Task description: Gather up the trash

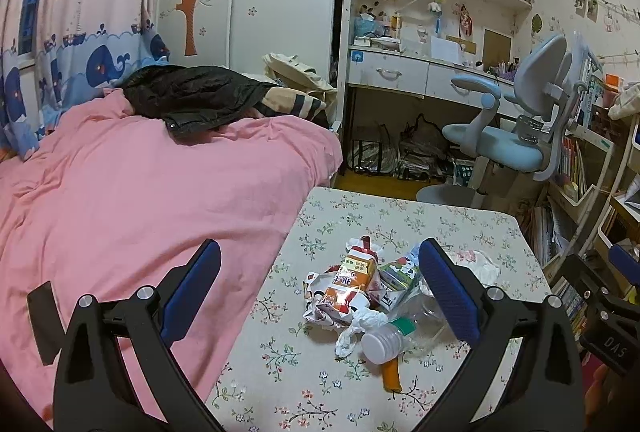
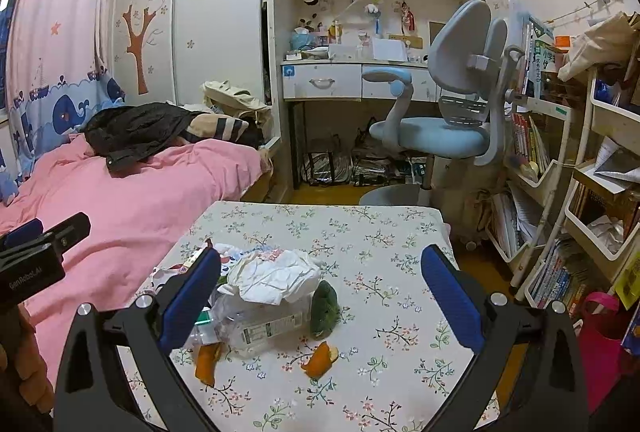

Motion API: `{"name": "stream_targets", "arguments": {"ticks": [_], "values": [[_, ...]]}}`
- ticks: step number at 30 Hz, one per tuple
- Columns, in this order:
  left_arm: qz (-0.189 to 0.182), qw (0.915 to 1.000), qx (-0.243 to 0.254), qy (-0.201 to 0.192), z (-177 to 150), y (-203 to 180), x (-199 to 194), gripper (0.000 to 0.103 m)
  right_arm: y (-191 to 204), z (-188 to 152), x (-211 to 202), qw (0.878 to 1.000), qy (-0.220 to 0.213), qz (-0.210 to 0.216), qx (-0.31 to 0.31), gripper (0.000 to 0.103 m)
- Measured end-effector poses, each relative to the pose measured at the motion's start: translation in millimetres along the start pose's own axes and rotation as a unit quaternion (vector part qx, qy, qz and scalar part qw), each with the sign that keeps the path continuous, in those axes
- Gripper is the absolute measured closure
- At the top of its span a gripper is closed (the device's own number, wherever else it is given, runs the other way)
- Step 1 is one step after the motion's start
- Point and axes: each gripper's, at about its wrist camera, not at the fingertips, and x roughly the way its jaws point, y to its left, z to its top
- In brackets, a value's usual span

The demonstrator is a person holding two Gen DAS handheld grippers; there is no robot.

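Trash pile (image 2: 256, 296) heaped on floral table (image 2: 380, 232): wrappers, clear bottle (image 2: 264, 328), orange peel (image 2: 320, 354). Left gripper (image 1: 320, 292), right gripper (image 2: 320, 296): fingers spread wide, holding nothing, poised above heap, likely for first pick.

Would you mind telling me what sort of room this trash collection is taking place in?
Most likely a child's bedroom: a bed with a pink duvet, a whale-print curtain, and a study desk with a blue chair beneath cluttered shelves.

i see a pink bedspread (image 2: 132, 200), floral cream tablecloth (image 2: 360, 232), orange peel (image 2: 320, 354), and blue chair (image 2: 436, 136).
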Motion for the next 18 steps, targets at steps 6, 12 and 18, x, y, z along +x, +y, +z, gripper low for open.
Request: {"name": "stream_targets", "arguments": {"ticks": [6, 12, 18], "values": [[0.001, 1.0, -0.002, -0.005, 0.4, 0.7, -0.4, 0.007, -0.3, 0.4, 0.7, 1.0, -0.001, -0.005, 0.003, 0.006], [0.003, 1.0, -0.002, -0.008, 0.2, 1.3, -0.8, 0.007, -0.1, 0.4, 2.5, 1.0, 0.001, -0.008, 0.003, 0.006], [0.0, 0.9999, -0.01, -0.011, -0.1, 3.2, -1.2, 0.007, -1.2, -0.2, 2.6, 1.0, 0.001, -0.008, 0.005, 0.006]]}}
